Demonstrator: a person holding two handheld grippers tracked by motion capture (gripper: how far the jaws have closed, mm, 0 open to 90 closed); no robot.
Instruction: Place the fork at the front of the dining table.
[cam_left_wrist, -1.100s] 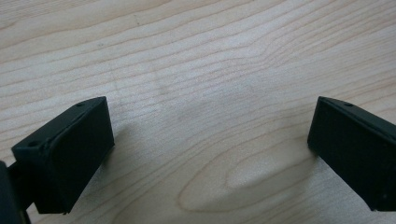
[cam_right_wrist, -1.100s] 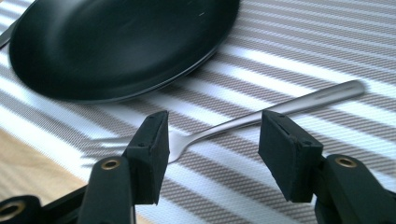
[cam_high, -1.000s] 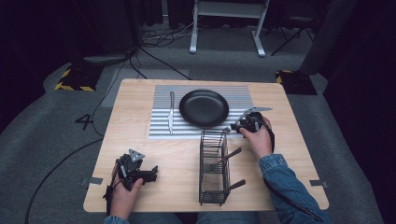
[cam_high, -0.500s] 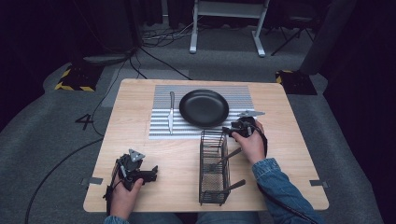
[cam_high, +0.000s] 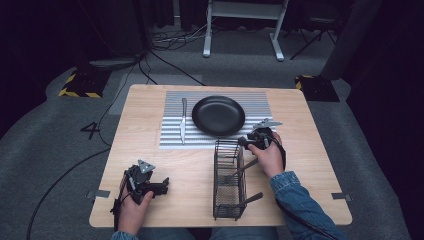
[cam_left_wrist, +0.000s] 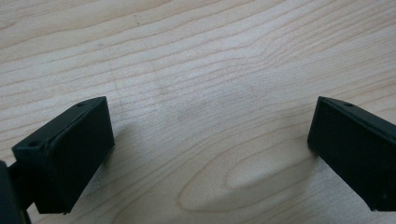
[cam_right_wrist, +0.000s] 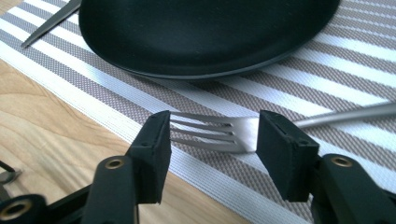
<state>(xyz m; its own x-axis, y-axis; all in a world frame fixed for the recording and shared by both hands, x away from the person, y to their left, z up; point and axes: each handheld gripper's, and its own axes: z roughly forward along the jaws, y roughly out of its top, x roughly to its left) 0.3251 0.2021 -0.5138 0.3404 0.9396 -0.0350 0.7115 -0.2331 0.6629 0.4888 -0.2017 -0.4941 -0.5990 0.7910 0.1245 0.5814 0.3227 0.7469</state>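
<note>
My left gripper (cam_high: 161, 186) spread wide, empty, low over bare table (cam_left_wrist: 196, 70). My right gripper (cam_right_wrist: 212, 135) straddles fork (cam_right_wrist: 219, 133) tines on striped mat (cam_right_wrist: 327, 70), jaws just narrowing, pads apart from metal. Black plate (cam_right_wrist: 201, 32) beyond.

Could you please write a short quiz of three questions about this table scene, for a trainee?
1. True or false: the knife lies on the striped placemat, to the left of the black plate in the high view.
2. Which thing lies between the jaws of the right gripper? A) a spoon B) a fork C) a cup
3. What does the left gripper hold?

Key
1. True.
2. B. The jaws have just been closing a little around the fork's head, but they do not seem to press on it yet.
3. Nothing. Its jaws stand open over the bare wooden table.
</note>
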